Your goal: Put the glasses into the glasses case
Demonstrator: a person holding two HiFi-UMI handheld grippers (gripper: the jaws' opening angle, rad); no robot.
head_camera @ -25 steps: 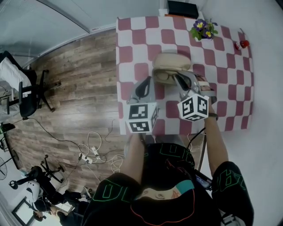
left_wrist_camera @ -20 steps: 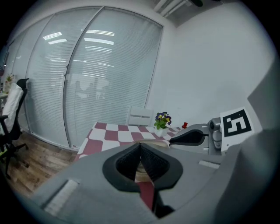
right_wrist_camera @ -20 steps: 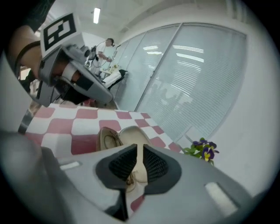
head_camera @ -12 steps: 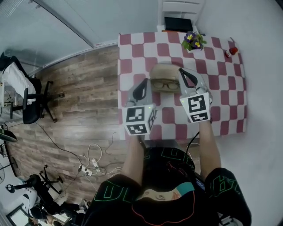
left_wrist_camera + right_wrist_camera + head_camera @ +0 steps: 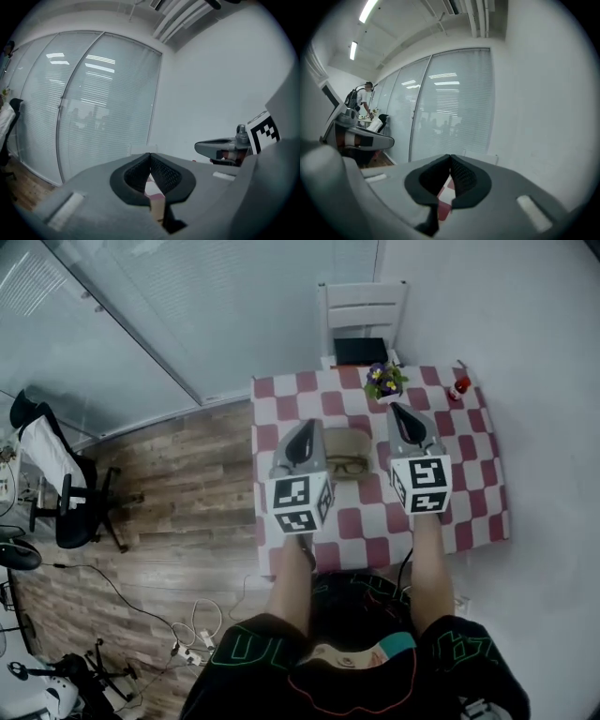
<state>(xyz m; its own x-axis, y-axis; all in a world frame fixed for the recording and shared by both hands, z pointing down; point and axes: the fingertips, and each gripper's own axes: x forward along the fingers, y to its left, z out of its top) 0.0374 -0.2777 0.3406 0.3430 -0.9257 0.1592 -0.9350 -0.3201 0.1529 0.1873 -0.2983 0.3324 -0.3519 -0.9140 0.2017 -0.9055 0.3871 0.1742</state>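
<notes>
A beige glasses case (image 5: 343, 442) lies open on the checked table (image 5: 469, 493). Dark-framed glasses (image 5: 348, 466) rest in its near half. My left gripper (image 5: 308, 427) hangs above the table just left of the case, shut and holding nothing. My right gripper (image 5: 398, 411) is held to the right of the case, also shut and empty. In the left gripper view the left gripper (image 5: 150, 154) has its jaws meeting at the tip, aimed at a wall and window. The right gripper (image 5: 450, 157) looks the same in its own view. Neither touches the case.
A pot of purple flowers (image 5: 384, 381) and a small red object (image 5: 459, 386) stand at the table's far edge. Behind the table is a white chair (image 5: 364, 307) with a black item (image 5: 360, 351). An office chair (image 5: 58, 486) and floor cables (image 5: 200, 638) are at the left.
Both grippers have drawn back and up from the case; the right one no longer reaches over the glasses. The head view has risen, so the table looks smaller.
</notes>
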